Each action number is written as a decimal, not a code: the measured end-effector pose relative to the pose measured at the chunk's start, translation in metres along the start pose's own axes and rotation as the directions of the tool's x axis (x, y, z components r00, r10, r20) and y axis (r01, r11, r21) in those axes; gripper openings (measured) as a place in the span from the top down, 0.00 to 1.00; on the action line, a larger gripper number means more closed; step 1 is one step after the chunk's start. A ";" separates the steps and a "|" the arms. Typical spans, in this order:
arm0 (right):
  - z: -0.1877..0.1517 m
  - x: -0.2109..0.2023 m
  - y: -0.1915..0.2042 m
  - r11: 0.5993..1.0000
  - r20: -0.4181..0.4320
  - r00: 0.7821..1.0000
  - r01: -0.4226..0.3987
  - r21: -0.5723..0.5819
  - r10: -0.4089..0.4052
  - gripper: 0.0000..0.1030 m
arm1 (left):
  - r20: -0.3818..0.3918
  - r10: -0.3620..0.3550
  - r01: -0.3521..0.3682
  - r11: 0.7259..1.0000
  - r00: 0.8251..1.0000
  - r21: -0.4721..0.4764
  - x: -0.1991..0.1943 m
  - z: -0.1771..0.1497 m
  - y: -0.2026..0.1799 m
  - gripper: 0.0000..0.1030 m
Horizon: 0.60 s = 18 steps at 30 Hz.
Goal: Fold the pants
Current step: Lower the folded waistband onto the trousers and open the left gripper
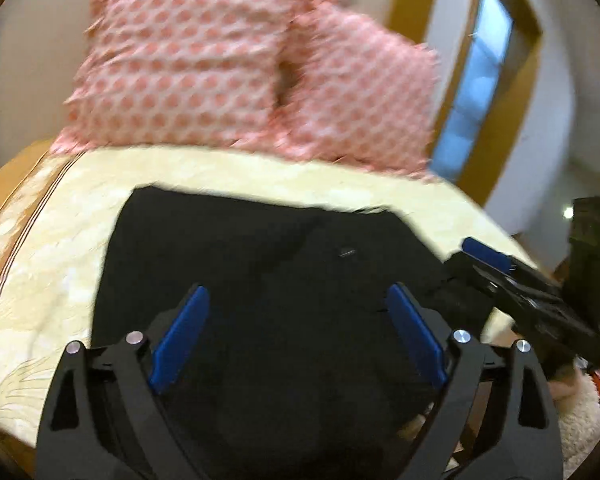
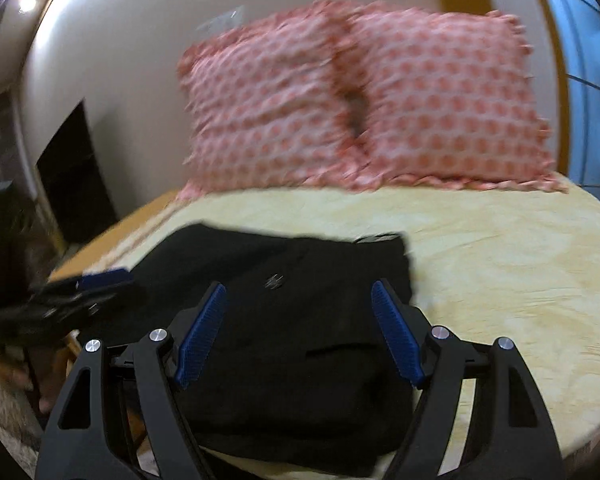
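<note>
Black pants (image 1: 267, 280) lie folded in a compact rectangle on a cream bedspread (image 1: 59, 248); they also show in the right wrist view (image 2: 300, 340). My left gripper (image 1: 297, 296) is open and empty, its blue pads spread wide above the pants. My right gripper (image 2: 300, 292) is open and empty above the same pile. The right gripper shows at the right of the left wrist view (image 1: 512, 280), over the pants' right edge. The left gripper shows at the left of the right wrist view (image 2: 71, 296).
Two pink patterned pillows (image 2: 360, 104) lean against the wall at the head of the bed. The cream bedspread (image 2: 500, 280) stretches out right of the pants. A wooden bed frame edge (image 1: 7, 184) runs along the left. A blue window (image 1: 472, 92) is at the right.
</note>
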State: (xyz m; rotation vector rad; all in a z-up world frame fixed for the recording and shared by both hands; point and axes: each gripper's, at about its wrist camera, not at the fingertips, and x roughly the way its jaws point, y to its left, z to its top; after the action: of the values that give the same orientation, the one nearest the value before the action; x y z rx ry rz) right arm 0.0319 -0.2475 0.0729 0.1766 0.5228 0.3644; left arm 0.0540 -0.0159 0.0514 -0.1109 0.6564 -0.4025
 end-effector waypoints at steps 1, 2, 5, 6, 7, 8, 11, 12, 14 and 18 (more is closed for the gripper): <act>-0.002 0.007 0.005 1.000 -0.027 1.000 -0.001 -0.018 0.000 0.26 | -0.020 0.021 -0.021 1.000 1.000 -0.004 0.004 -0.003 0.005 0.12; -0.004 0.012 0.007 1.000 -0.054 0.999 0.007 -0.031 -0.009 0.25 | -0.041 0.037 -0.037 0.999 0.998 -0.007 0.008 -0.006 0.008 0.12; -0.020 0.037 0.004 0.996 -0.222 0.972 0.061 -0.060 -0.072 0.23 | -0.131 0.047 -0.051 0.998 0.990 -0.028 0.026 -0.018 0.019 0.12; -0.024 0.037 0.004 0.995 -0.230 0.970 0.061 -0.080 -0.078 0.23 | -0.136 0.037 -0.040 0.999 0.990 -0.021 0.030 -0.023 0.021 0.11; -0.026 0.034 0.009 0.991 -0.231 0.969 0.060 -0.122 -0.087 0.23 | -0.113 0.046 -0.045 0.999 0.993 0.011 0.027 -0.028 0.018 0.10; -0.025 0.032 0.011 0.989 -0.246 0.965 0.059 -0.138 -0.092 0.23 | -0.109 0.051 -0.047 0.998 0.993 0.033 0.027 -0.031 0.016 0.09; -0.008 0.019 -0.005 0.999 -0.238 0.971 -0.024 -0.027 0.017 0.23 | -0.070 0.055 -0.049 0.995 0.996 0.089 0.021 -0.042 0.012 0.08; -0.001 0.015 -0.015 0.999 -0.213 0.976 -0.036 0.030 0.042 0.23 | -0.063 0.045 -0.039 0.996 0.997 0.086 0.019 -0.043 0.013 0.08; 0.018 0.014 -0.045 0.987 -0.183 0.981 -0.035 0.158 0.064 0.21 | -0.048 0.010 -0.007 0.998 0.999 0.069 0.018 -0.044 0.018 0.07; 0.038 0.049 -0.080 0.974 -0.262 0.964 0.022 0.224 0.038 0.22 | -0.032 -0.011 0.013 0.998 0.999 0.064 0.017 -0.044 0.018 0.05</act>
State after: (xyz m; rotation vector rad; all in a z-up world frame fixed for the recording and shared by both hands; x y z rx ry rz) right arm 0.1144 -0.3053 0.0624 0.3531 0.8298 0.3379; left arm 0.0452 -0.0056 0.0029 -0.0479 0.6741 -0.4369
